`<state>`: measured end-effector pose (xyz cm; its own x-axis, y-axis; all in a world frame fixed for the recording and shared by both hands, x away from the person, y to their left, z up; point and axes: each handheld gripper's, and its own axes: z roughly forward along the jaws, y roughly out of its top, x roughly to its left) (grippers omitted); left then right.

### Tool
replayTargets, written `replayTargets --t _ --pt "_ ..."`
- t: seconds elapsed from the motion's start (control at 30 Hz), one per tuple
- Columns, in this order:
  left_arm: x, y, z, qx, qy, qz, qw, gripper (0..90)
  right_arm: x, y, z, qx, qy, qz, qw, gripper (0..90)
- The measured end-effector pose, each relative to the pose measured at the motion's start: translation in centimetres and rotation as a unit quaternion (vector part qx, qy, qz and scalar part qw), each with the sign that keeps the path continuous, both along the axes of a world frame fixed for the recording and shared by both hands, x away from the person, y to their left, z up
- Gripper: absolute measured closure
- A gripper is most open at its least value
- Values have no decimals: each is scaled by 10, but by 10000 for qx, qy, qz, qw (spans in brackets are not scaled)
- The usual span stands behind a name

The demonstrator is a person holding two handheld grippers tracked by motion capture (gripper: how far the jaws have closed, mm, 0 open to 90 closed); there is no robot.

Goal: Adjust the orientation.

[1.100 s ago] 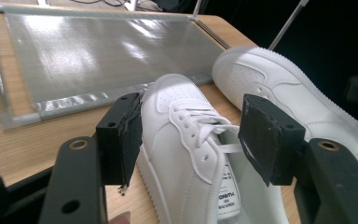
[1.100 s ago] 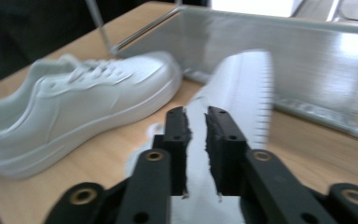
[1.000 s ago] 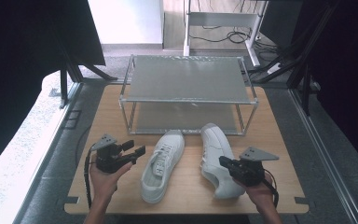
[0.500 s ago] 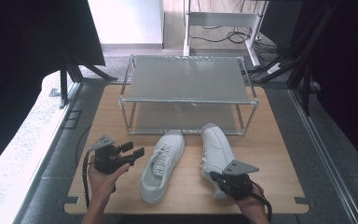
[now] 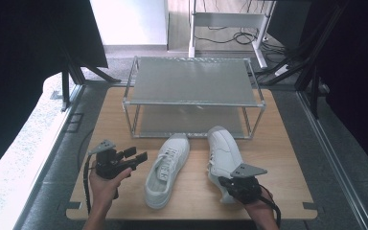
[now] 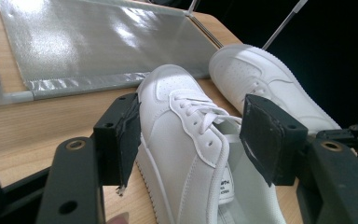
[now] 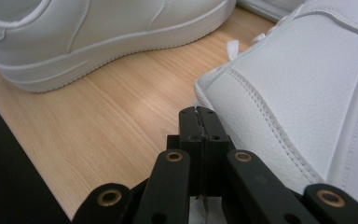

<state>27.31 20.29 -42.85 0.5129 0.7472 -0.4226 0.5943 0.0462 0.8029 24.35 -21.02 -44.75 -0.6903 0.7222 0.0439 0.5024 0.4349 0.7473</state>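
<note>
2 white shoes (image 5: 166, 170) on tabletop (image 5: 287, 158). Left hand-held gripper (image 5: 133, 158) wide open, empty. Right hand-held gripper (image 7: 199, 114) closed, maybe touching right shoe (image 5: 224, 155).

Light wooden table (image 5: 287, 158) with rounded corners, set on a grey floor (image 5: 345, 158). Metal rails run along the floor by its left and right edges. At the table's far edge stands a two-tier rack (image 5: 191, 81) of thin metal tubes with frosted, translucent shelves; the upper shelf catches a soft glare. Black curtains (image 5: 24, 57) hang at left and right, dark stand legs splayed at their feet. Pale speckled strip (image 5: 14, 158) of flooring at far left. Behind the rack, a white panel (image 5: 129, 21), then a white metal frame (image 5: 225, 19) with black cables (image 5: 230, 36) tangled on the floor beneath it. Light is even, from above.
</note>
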Motion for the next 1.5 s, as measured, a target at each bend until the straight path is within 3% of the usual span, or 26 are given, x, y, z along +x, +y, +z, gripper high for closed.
replayTargets --t 0.2,0.37,0.5,0.6,0.67,0.7,0.73,0.83,0.9,1.03,1.07,1.13,1.17,1.23,1.33,1.37,1.43,1.47,1.5 --pt "1 1 -2 -3 113 13 9999 380 3 -11 3 196 -22 -111 9997 900" --pt "2 1 -3 21 174 0 9998 380 6 -31 5 602 -10 -220 9979 900" --pt "2 -1 -6 42 235 -24 9997 380 9 -45 7 780 -26 -424 9960 900" --pt "3 -2 -8 37 292 -65 9995 382 11 -61 9 838 -79 -702 9940 900" --pt "4 -2 -9 32 317 -70 9995 383 15 -74 4 739 34 -946 9928 893" --pt "4 -3 -9 34 328 -69 9994 383 17 -79 -1 647 -28 -1188 9908 878" --pt "5 -3 -10 32 329 -75 9994 383 19 -88 -4 707 -5 -1357 9882 881" --pt "5 -4 -11 59 355 -85 9993 383 22 -108 -9 991 132 -1465 9842 895" --pt "5 -4 -11 62 365 -91 9993 383 22 -110 -9 1062 151 -1445 9837 895" --pt "5 -3 -11 46 351 -40 9994 388 18 -102 -3 899 -19 -1439 9855 876" --pt "5 -2 -12 41 369 -32 9993 388 13 -93 6 841 -202 -1371 9868 884" --pt "6 -2 -13 38 388 -44 9992 388 8 -83 12 829 -286 -1199 9889 891" --pt "6 -2 -13 38 388 -44 9992 388 8 -83 12 829 -286 -1199 9889 891" --pt "5 -3 -13 45 395 -70 9992 388 -1 -62 10 643 -227 -836 9942 897" --pt "5 -3 -12 47 384 -75 9992 388 -8 -46 -3 243 -56 -672 9974 900" --pt "5 -2 -12 44 387 -82 9992 388 -8 -46 -3 243 -56 -672 9974 900" --pt "5 -1 -12 44 380 -55 9993 388 -12 -44 -13 -103 11 -787 9968 900" --pt "5 0 -12 24 378 -51 9993 388 -15 -50 -17 -294 -41 -971 9948 900" --pt "5 0 -12 24 378 -51 9993 388 -15 -50 -17 -294 -41 -971 9948 900"
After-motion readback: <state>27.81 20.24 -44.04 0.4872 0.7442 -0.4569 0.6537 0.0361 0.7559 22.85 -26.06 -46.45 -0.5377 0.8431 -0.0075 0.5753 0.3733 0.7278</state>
